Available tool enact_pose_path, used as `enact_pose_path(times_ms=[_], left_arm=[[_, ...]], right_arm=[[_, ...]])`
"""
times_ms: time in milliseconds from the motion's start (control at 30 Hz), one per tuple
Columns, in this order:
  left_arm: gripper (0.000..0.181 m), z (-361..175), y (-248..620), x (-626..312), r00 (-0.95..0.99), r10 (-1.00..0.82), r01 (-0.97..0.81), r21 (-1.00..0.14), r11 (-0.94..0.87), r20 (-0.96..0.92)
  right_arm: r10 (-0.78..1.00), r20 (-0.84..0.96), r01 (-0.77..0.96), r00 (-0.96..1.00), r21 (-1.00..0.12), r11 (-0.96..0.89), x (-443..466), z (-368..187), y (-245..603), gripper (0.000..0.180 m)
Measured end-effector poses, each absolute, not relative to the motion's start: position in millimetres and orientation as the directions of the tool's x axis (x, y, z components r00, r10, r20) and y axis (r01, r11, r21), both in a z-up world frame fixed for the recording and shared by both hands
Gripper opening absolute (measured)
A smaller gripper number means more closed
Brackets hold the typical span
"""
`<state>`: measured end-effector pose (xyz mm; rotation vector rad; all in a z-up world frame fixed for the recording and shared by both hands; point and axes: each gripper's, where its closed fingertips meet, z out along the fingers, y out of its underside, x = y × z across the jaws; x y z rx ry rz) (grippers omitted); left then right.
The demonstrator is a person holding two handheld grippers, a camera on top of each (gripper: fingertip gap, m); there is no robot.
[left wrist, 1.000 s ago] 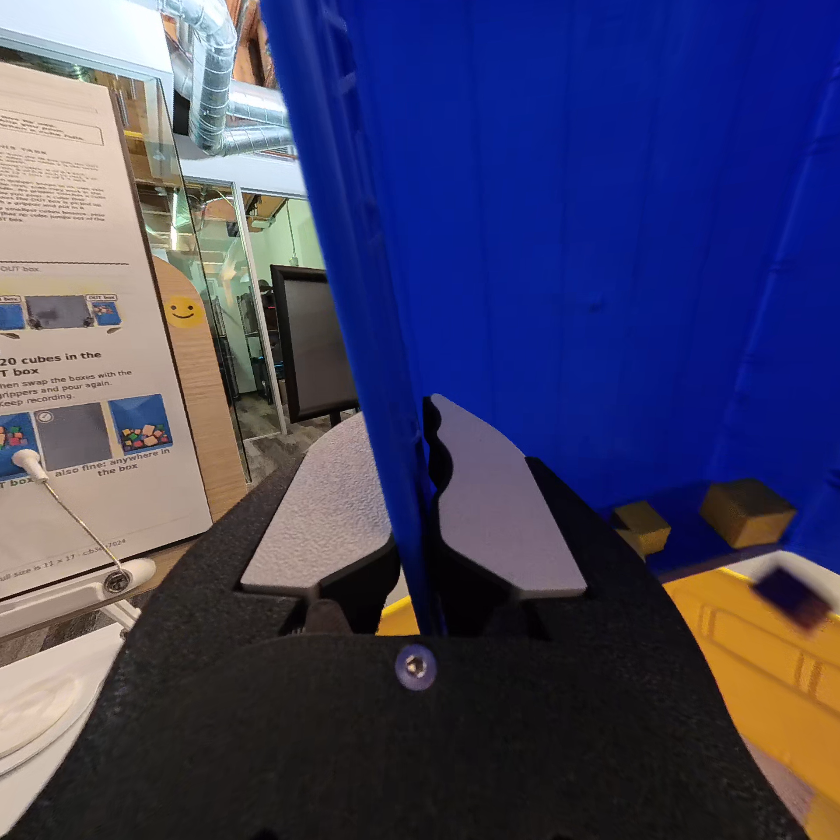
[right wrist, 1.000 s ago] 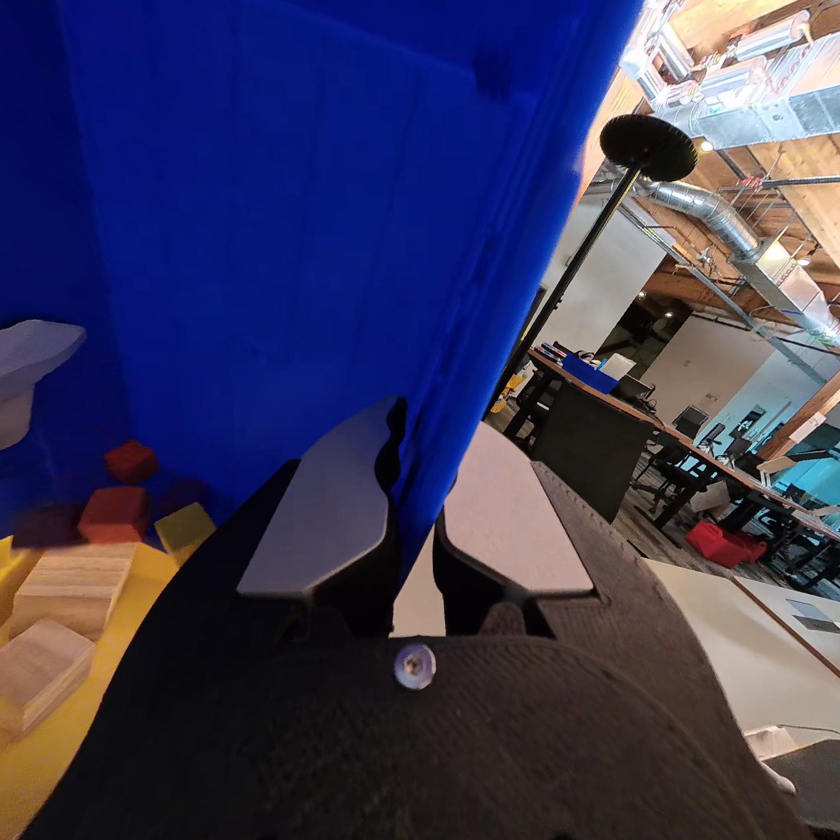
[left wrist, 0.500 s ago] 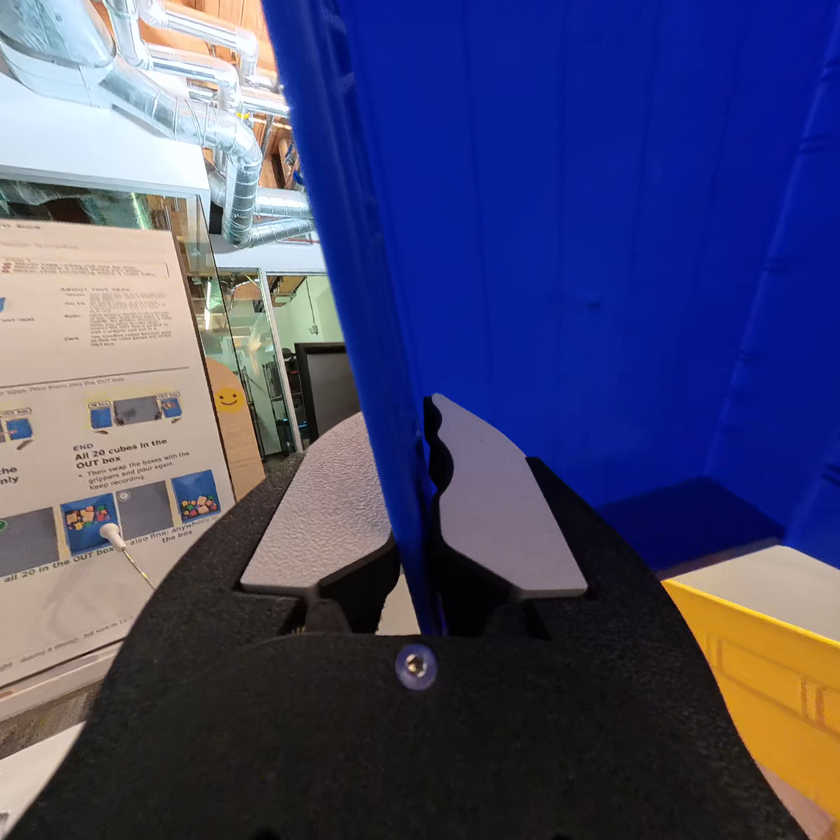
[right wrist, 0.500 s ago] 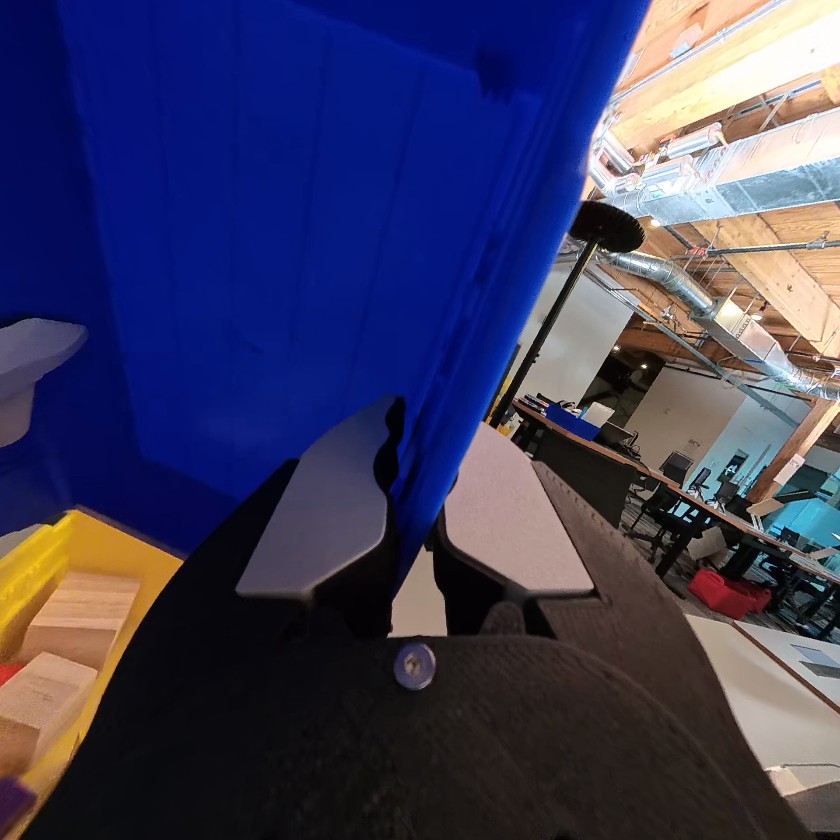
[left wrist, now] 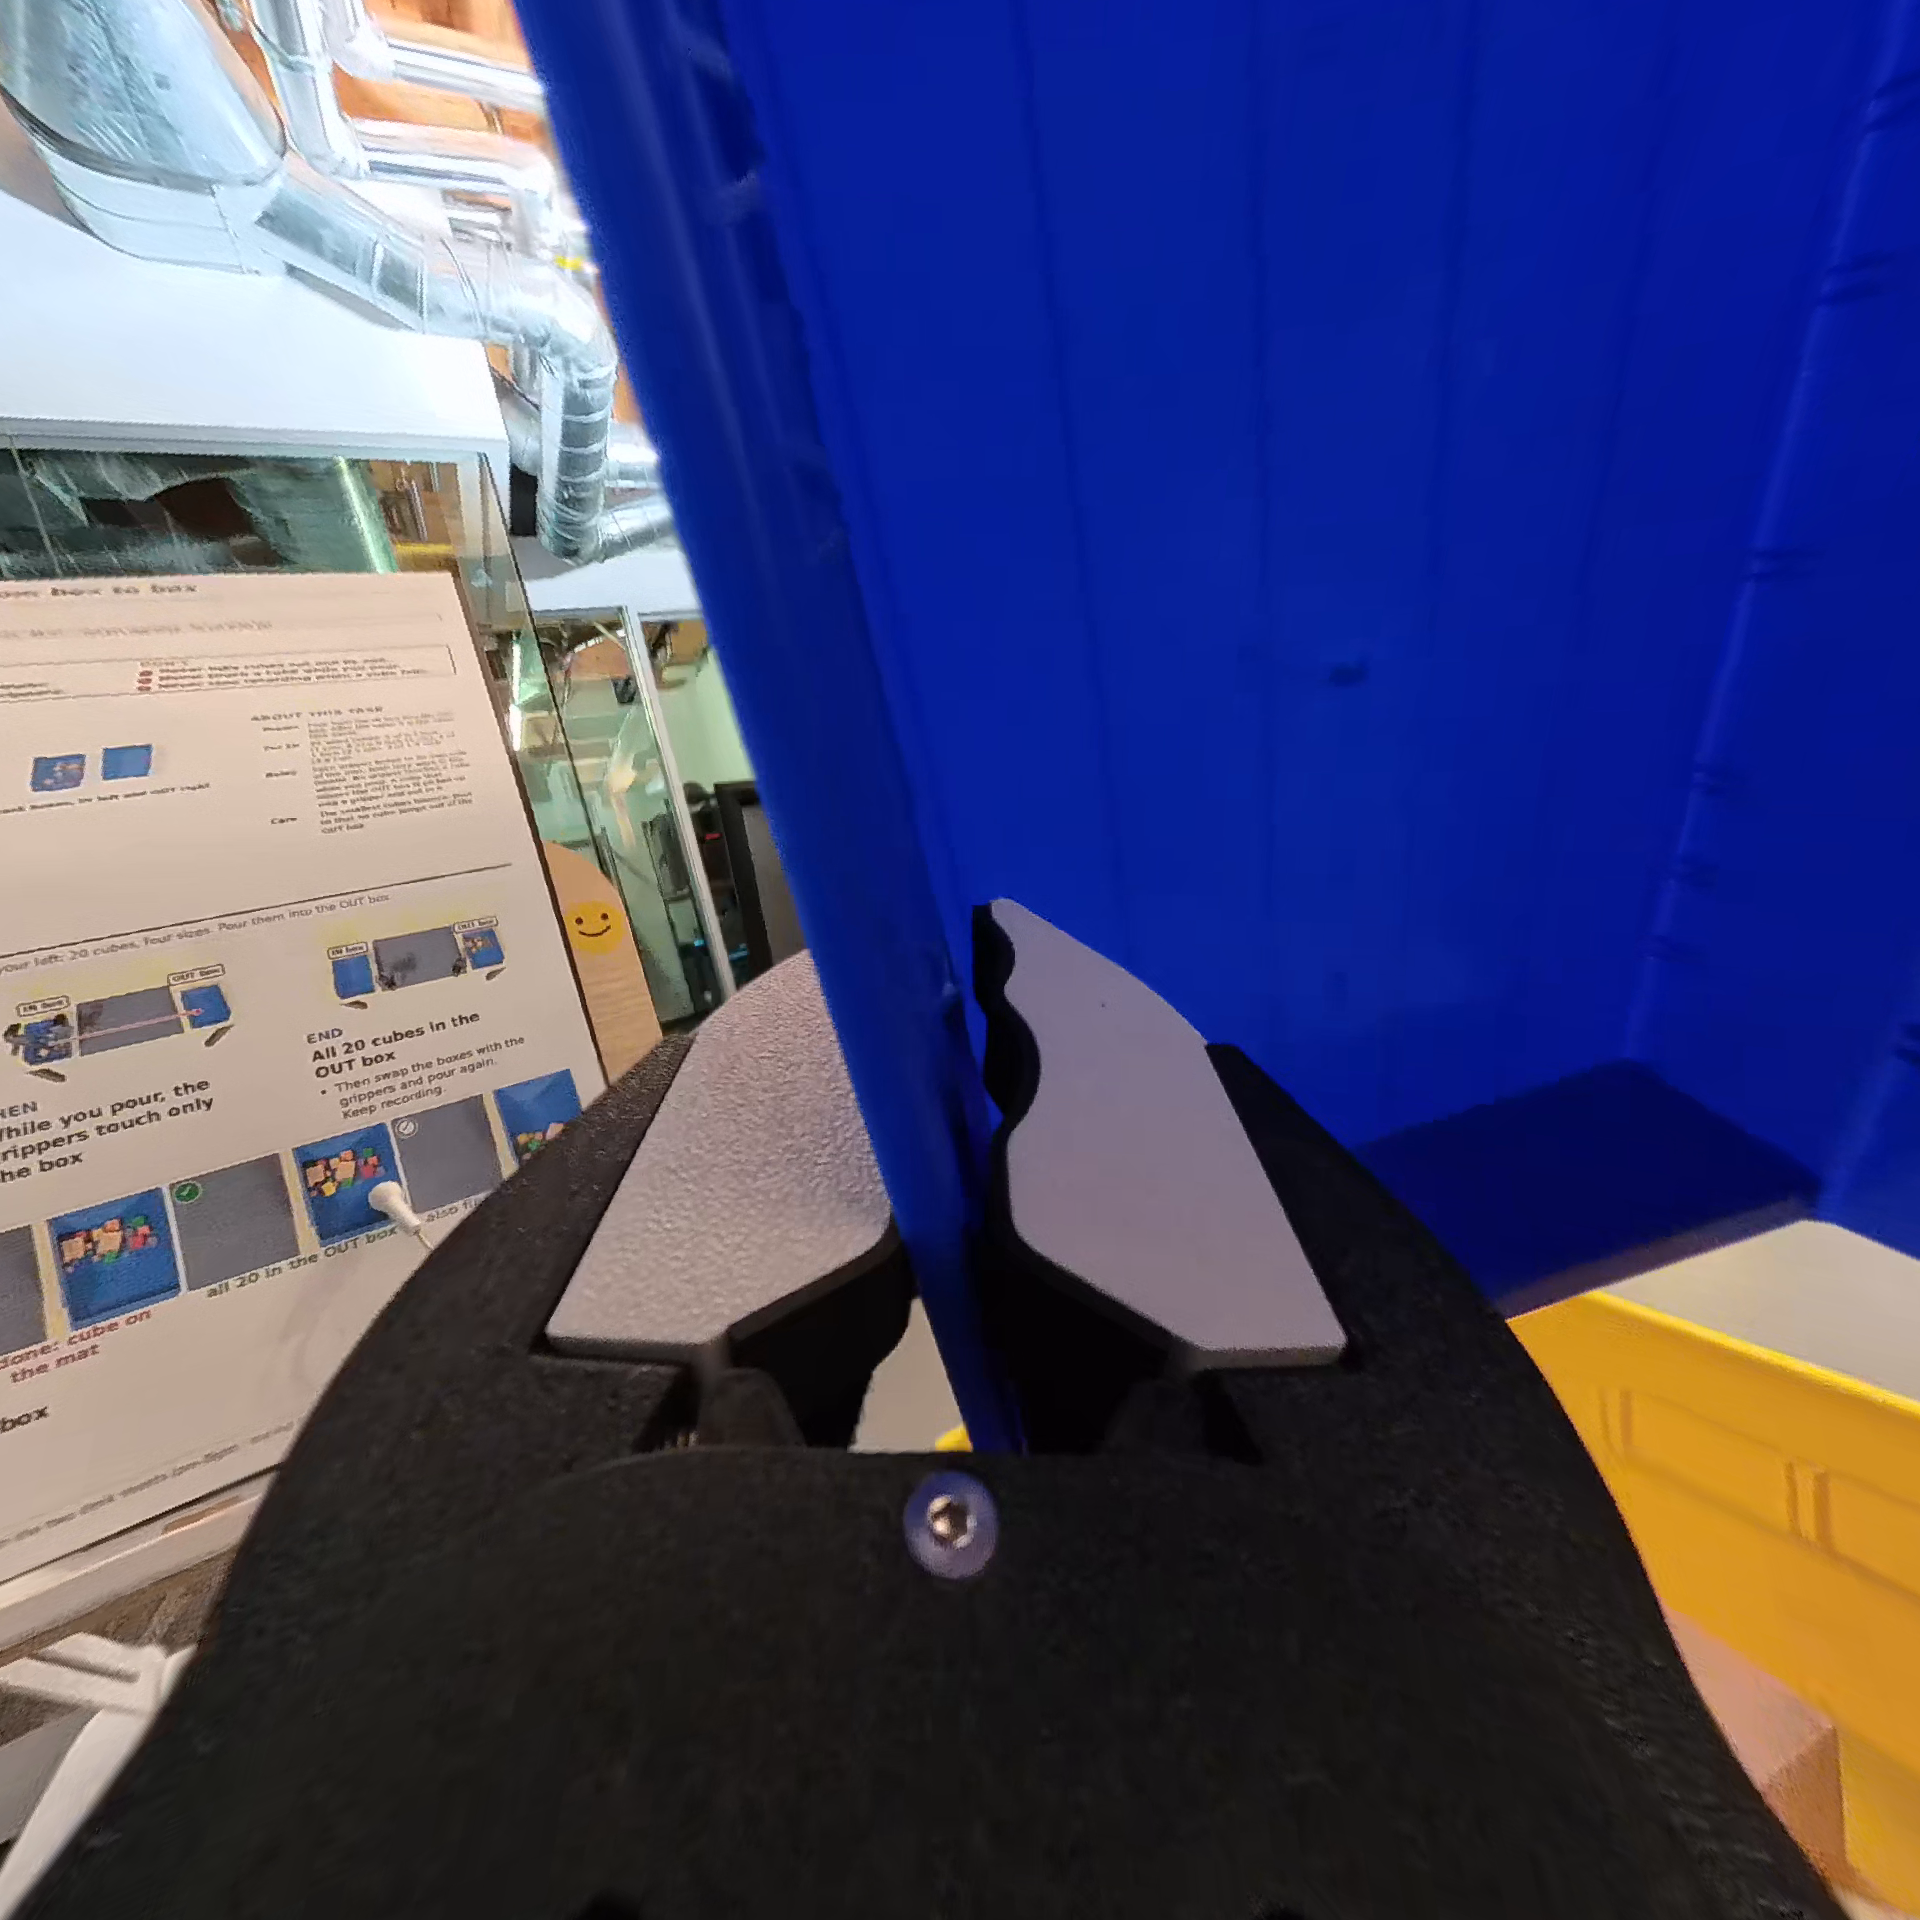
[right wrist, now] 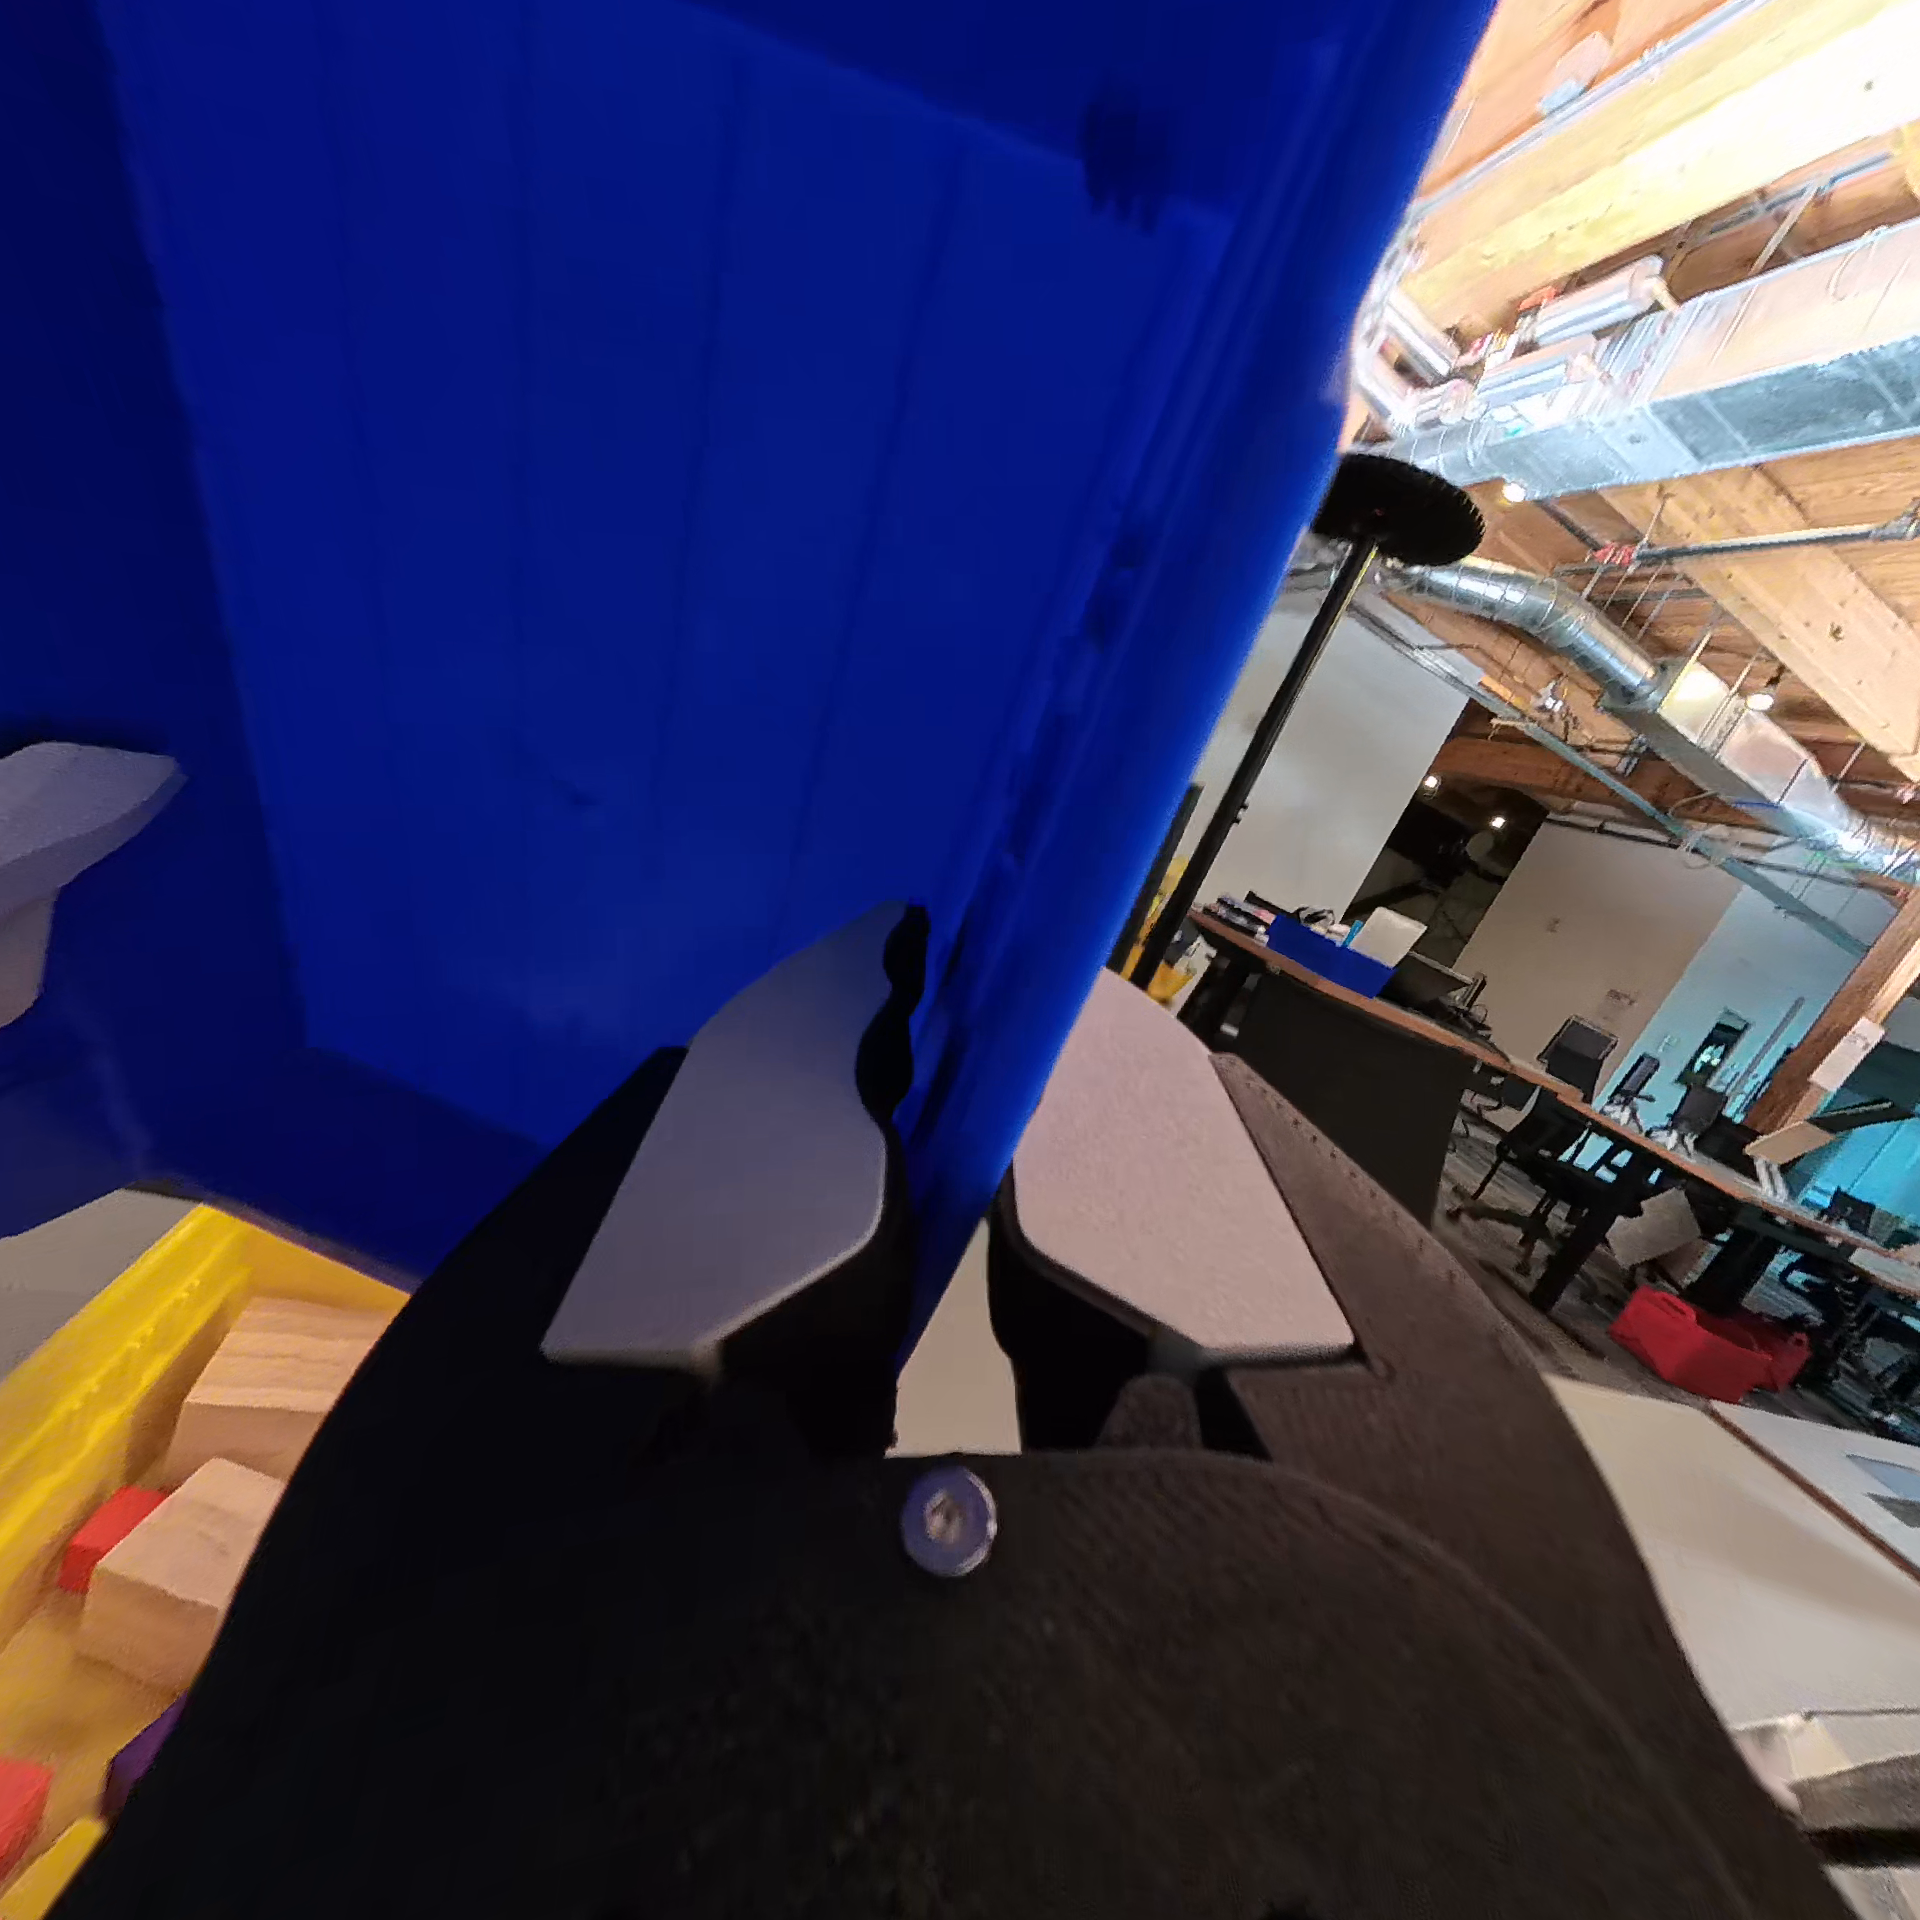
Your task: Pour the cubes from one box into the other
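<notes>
I hold a blue box (left wrist: 1299,520) tipped up on end, its open side facing me, with no cubes showing inside. My left gripper (left wrist: 940,1091) is shut on its left wall. My right gripper (right wrist: 966,1070) is shut on its right wall (right wrist: 1091,727). Below it stands a yellow box (left wrist: 1745,1455), also in the right wrist view (right wrist: 94,1382). Wooden cubes (right wrist: 260,1392), red cubes (right wrist: 104,1548) and a purple cube (right wrist: 140,1756) lie in the yellow box. The left gripper's finger (right wrist: 62,821) shows inside the blue box at the far left.
A white instruction poster (left wrist: 239,1039) stands at the left behind a white table edge (left wrist: 62,1704). A black pole with a round top (right wrist: 1309,707) and office desks with chairs (right wrist: 1558,1122) are at the right. A white tabletop (right wrist: 1714,1558) lies lower right.
The last cubes fell out of the blue box into the yellow box. Both grippers have tilted the blue box further up, and the yellow box sits lower in view.
</notes>
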<state>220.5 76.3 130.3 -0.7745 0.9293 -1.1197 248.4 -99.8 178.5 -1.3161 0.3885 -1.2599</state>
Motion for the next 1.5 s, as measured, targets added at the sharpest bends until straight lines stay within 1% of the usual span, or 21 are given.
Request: enact_pose_path(times_ms=[33,167,200,233,267,300,367,400,433,467,500,567,633,767,867,967,1000,1100,1200,1300,1500], left_arm=[[0.011,129,76,221,0.162,-0.96,0.366,-0.889,0.275,-0.23],[0.021,118,65,232,0.129,-0.951,0.189,-0.934,0.302,-0.282],[0.029,113,56,237,0.086,-0.953,0.131,-0.945,0.3,-0.29],[0.043,104,43,245,0.015,-0.953,0.054,-0.952,0.302,-0.302],[0.06,95,26,250,-0.078,-0.96,-0.022,-0.963,0.27,-0.268],[0.068,89,9,251,-0.166,-0.967,-0.1,-0.972,0.214,-0.195],[0.049,86,-12,243,-0.269,-0.959,-0.198,-0.969,0.146,-0.089],[0.058,92,-15,240,-0.276,-0.958,-0.176,-0.977,0.123,-0.071],[0.057,94,-13,235,-0.268,-0.96,-0.165,-0.978,0.127,-0.079],[0.045,90,-4,230,-0.23,-0.964,-0.17,-0.97,0.175,-0.134],[0.053,83,10,228,-0.171,-0.963,-0.194,-0.951,0.24,-0.208],[0.062,50,40,224,-0.107,-0.941,-0.367,-0.866,0.338,-0.322],[0.067,7,54,216,-0.132,-0.963,-0.552,-0.789,0.27,-0.237],[0.067,-39,67,214,-0.111,-0.993,-0.663,-0.748,0.035,0.051],[0.071,-67,54,210,-0.097,-0.963,-0.769,-0.633,-0.089,0.252],[0.059,-71,37,212,-0.094,-0.903,-0.796,-0.577,-0.184,0.418],[0.06,-75,33,212,-0.082,-0.89,-0.81,-0.55,-0.203,0.449],[0.056,-79,34,212,-0.055,-0.898,-0.854,-0.487,-0.184,0.436],[0.042,-88,33,202,0.02,-0.887,-0.944,-0.284,-0.169,0.462],[0.028,-94,32,193,0.151,-0.839,-0.972,-0.075,-0.222,0.523],[0.018,-95,42,181,0.131,-0.868,-0.99,0.014,-0.141,0.48]], right_arm=[[-0.838,0.402,0.432,0.368,-0.872,-0.229,252,177,-100,0.009],[-0.812,0.335,0.276,0.478,-0.935,-0.224,278,185,-98,0.005],[-0.794,0.32,0.226,0.517,-0.946,-0.233,290,192,-96,0.005],[-0.775,0.3,0.166,0.556,-0.954,-0.25,305,199,-95,0.005],[-0.749,0.291,0.086,0.596,-0.95,-0.3,323,203,-92,0.006],[-0.726,0.276,-0.013,0.629,-0.931,-0.366,343,205,-92,0.006],[-0.737,0.274,-0.209,0.617,-0.847,-0.49,381,205,-110,0.006],[-0.746,0.284,-0.293,0.602,-0.791,-0.537,393,203,-124,0.006],[-0.757,0.301,-0.36,0.58,-0.739,-0.569,402,201,-139,0.006],[-0.764,0.326,-0.402,0.557,-0.699,-0.591,408,200,-154,0.006],[-0.771,0.322,-0.447,0.549,-0.667,-0.596,410,196,-167,0.006],[-0.769,0.32,-0.518,0.554,-0.591,-0.619,412,180,-192,0.006],[-0.765,0.309,-0.585,0.565,-0.504,-0.635,411,155,-218,0.007],[-0.78,0.318,-0.669,0.539,-0.401,-0.626,416,112,-265,0.006],[-0.793,0.305,-0.699,0.527,-0.376,-0.609,418,87,-288,0.007],[-0.797,0.278,-0.72,0.536,-0.342,-0.604,415,61,-300,0.006],[-0.797,0.267,-0.725,0.541,-0.331,-0.603,414,52,-303,0.006],[-0.791,0.233,-0.725,0.566,-0.316,-0.612,412,25,-306,0.006],[-0.791,0.218,-0.733,0.572,-0.297,-0.612,410,8,-310,0.006],[-0.793,0.218,-0.74,0.569,-0.283,-0.609,407,-1,-312,0.006],[-0.778,0.219,-0.728,0.589,-0.275,-0.628,398,-11,-303,0.006]])
